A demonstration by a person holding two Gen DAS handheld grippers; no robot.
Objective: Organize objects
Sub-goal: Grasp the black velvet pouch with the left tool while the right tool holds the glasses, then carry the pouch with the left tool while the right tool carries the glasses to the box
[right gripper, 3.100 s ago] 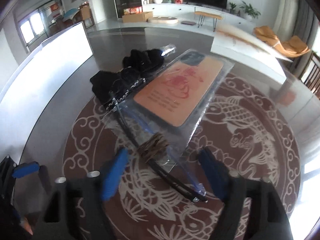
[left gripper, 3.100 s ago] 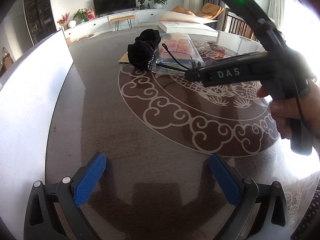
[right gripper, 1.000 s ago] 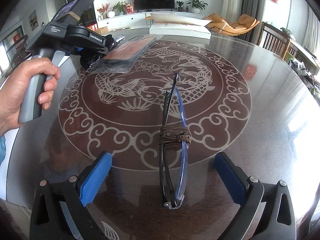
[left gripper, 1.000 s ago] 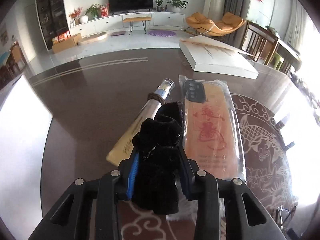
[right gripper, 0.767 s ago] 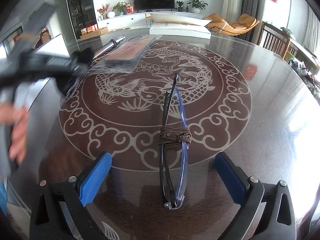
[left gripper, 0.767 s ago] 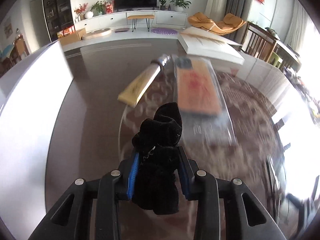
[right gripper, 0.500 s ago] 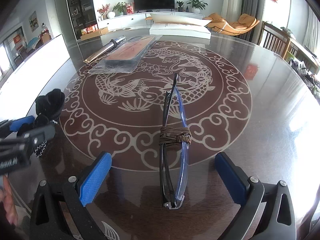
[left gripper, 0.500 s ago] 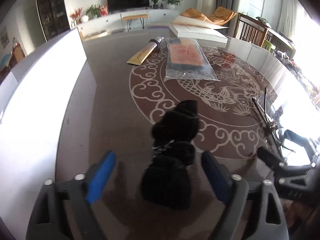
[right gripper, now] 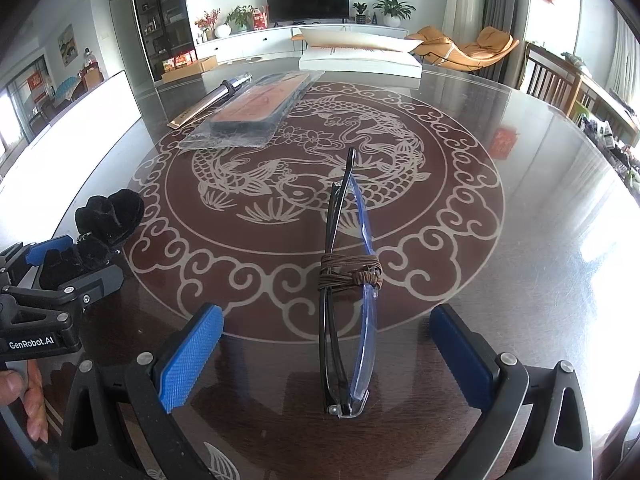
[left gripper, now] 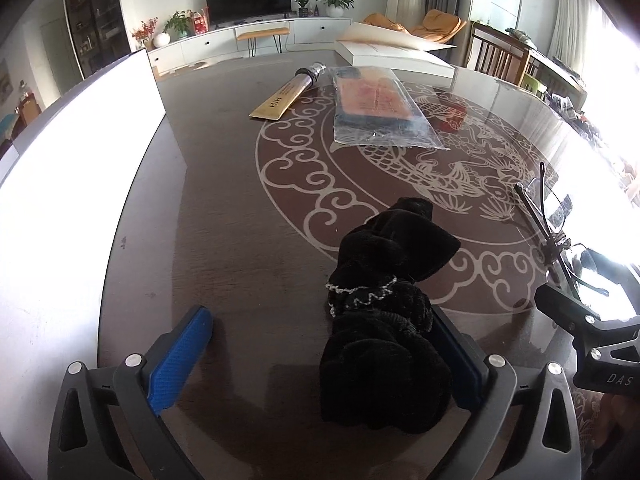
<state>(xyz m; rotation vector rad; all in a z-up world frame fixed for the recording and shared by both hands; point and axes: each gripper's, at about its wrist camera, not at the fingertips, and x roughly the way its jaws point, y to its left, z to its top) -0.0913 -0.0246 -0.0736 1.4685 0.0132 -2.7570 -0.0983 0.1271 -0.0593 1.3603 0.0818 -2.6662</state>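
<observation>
Two fisheye wrist views, each low over the dark round table (left gripper: 224,208), angled forward and down along its own fingers.

Left wrist view: close above the black fabric bundle (left gripper: 384,312); right gripper's body at its right edge.

Right wrist view: close above the folded glasses (right gripper: 348,292); left gripper (right gripper: 64,264) at its left edge.

Shared: bundle, glasses, bagged phone case (left gripper: 376,104), TV wall.

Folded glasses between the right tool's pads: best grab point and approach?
Grip the folded glasses at the brown cord wrap, pads closing from each side across the stack. They stand on edge on the table, lengthwise along the open right tool, and the cord binds temples and lens together, so that point is probably firmest.
</observation>
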